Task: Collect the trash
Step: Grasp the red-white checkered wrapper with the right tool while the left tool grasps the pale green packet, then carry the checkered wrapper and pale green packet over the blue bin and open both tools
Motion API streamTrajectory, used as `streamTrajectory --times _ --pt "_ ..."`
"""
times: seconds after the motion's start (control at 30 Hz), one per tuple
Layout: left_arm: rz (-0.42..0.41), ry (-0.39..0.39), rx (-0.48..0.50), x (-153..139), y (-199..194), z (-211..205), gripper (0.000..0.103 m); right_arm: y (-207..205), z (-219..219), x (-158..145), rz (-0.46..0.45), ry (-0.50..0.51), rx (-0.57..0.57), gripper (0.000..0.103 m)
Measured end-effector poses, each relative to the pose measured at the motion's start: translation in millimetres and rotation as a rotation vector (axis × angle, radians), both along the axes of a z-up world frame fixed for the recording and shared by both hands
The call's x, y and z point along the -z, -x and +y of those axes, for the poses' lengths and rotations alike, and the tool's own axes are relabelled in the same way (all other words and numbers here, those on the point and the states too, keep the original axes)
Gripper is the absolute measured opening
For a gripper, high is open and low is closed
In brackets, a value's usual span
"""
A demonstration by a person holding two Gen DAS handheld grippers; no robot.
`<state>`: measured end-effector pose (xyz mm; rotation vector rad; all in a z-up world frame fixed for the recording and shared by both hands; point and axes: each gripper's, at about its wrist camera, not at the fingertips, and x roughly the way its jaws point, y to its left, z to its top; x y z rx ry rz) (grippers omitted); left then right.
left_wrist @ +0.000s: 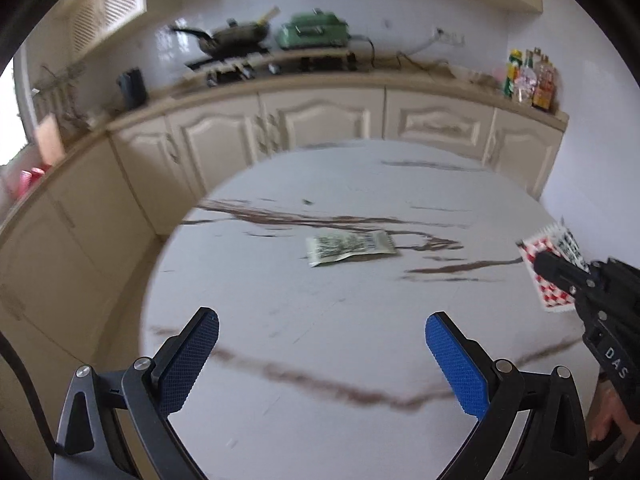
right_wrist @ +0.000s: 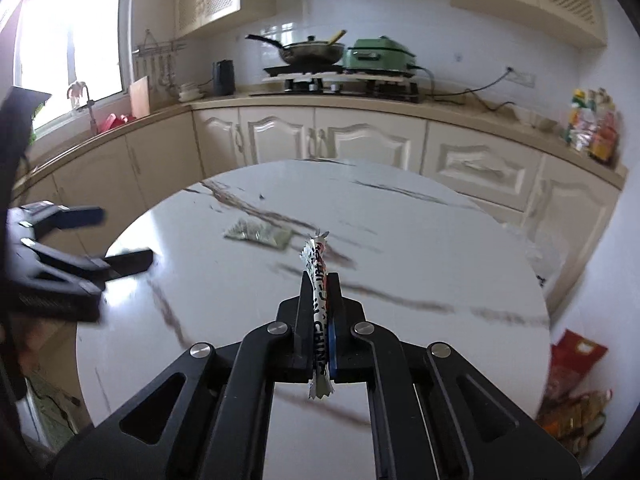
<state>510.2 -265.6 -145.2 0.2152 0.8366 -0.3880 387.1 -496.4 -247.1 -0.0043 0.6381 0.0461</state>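
Clamped edge-on between right gripper (right_wrist: pixel 320 300) pads: red-and-white wrapper (right_wrist: pixel 318 280), lifted clear of round table (right_wrist: pixel 460 240) for carrying off, probably toward litter heaped by table's right edge (right_wrist: pixel 572 396). Spread wide and empty, left gripper (left_wrist: pixel 322 354), aimed at green packet (left_wrist: pixel 351 246) lying flat mid-table, likely next.

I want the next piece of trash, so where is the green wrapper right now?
The green wrapper lies flat near the middle of the round marble table, ahead of the open left claw.
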Motion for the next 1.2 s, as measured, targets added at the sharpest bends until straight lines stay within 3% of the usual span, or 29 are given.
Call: streamTrajectory --times 0.2,0.3,0.5,0.73,0.87,0.9,0.93,1.0,1.2 --pt "0.069 -0.109 0.095 24.8 -88.5 -43.0 0.102 -49.5 -7.5 6.3 0.053 -0.053 -0.028 0.005" --pt "0.08 -0.155 0.095 35.4 -123.1 -52.1 0.1 -63.0 -12.3 12.5 0.069 -0.077 -0.035 0.005" --pt "0.1 -0.175 0.12 46.7 -162.8 -65.5 0.101 -81.7 -20.2 22.5 0.1 -0.129 -0.049 0.005" --pt "0.144 -0.091 0.198 65.4 -186.6 -77.0 0.099 -89.2 -27.1 28.1 0.106 -0.178 -0.059 0.005" --pt "0.16 -0.048 0.234 68.2 -201.2 -70.8 0.077 -91.8 -31.3 29.5 0.103 -0.193 -0.056 0.005" --pt "0.158 -0.047 0.243 69.3 -199.6 -72.2 0.068 -91.9 -32.3 29.9 0.104 -0.2 -0.058 0.005" --pt "0.155 -0.042 0.254 69.0 -199.6 -73.5 0.053 -91.9 -32.3 29.3 0.103 -0.203 -0.056 0.005" --pt "0.149 -0.035 0.277 66.7 -197.3 -73.4 0.039 -91.3 -33.6 28.5 0.098 -0.208 -0.051 0.005" --pt "0.137 -0.027 0.292 65.7 -187.5 -68.0 0.027 -88.3 -31.9 26.9 0.099 -0.211 -0.043 0.006"
